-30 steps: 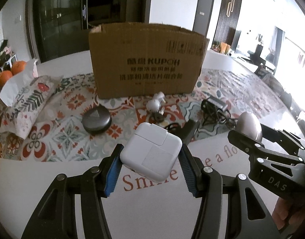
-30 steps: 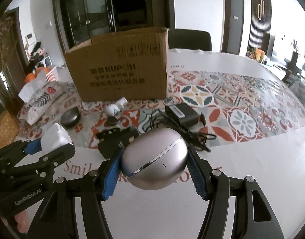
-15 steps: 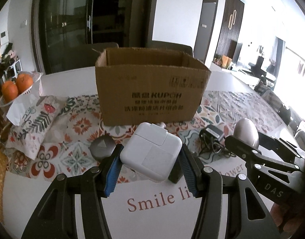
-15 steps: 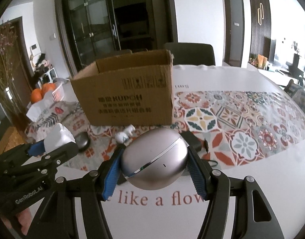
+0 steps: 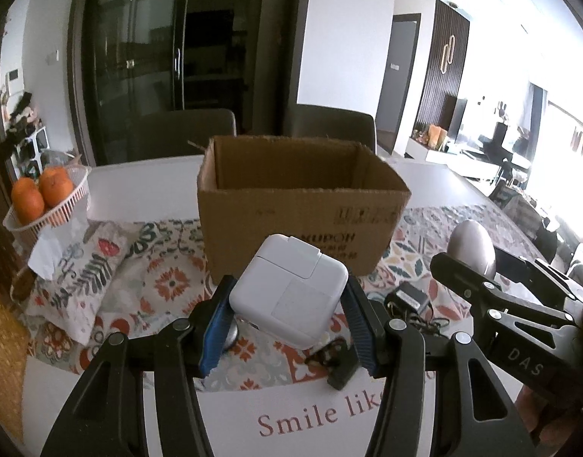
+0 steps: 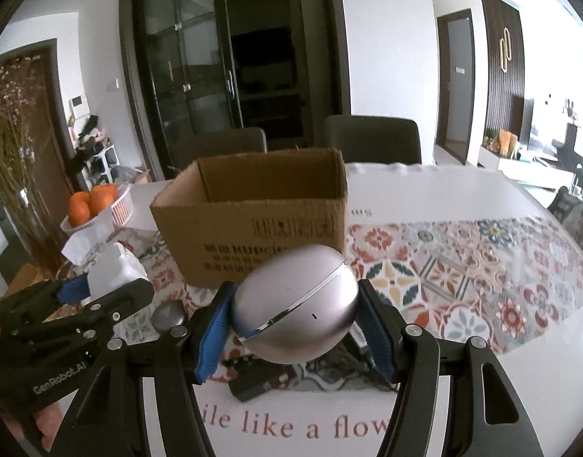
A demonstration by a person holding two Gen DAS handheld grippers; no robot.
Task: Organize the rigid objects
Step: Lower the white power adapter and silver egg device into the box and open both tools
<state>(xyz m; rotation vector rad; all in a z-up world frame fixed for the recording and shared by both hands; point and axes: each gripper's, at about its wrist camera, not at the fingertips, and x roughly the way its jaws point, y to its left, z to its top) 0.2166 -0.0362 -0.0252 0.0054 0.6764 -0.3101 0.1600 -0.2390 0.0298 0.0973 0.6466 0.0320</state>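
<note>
While the left gripper [image 5: 287,308] is clamping a white charger [image 5: 289,291], the right gripper [image 6: 295,323] is squeezing a silver egg-shaped case [image 6: 295,306]. Both are hanging above the table (patterned cloth [image 6: 462,266]), the open cardboard box [image 5: 299,205] sitting at twelve o'clock.

We see a white square power adapter [image 5: 289,295], tilted, pinched between blue pads above the patterned cloth. A silver egg-shaped case [image 6: 295,310] with a chrome seam is likewise clamped, tipped sideways. Behind both stands the open brown cardboard box [image 5: 302,221], upright, printed with KUPOH; its bottom stays hidden.
</note>
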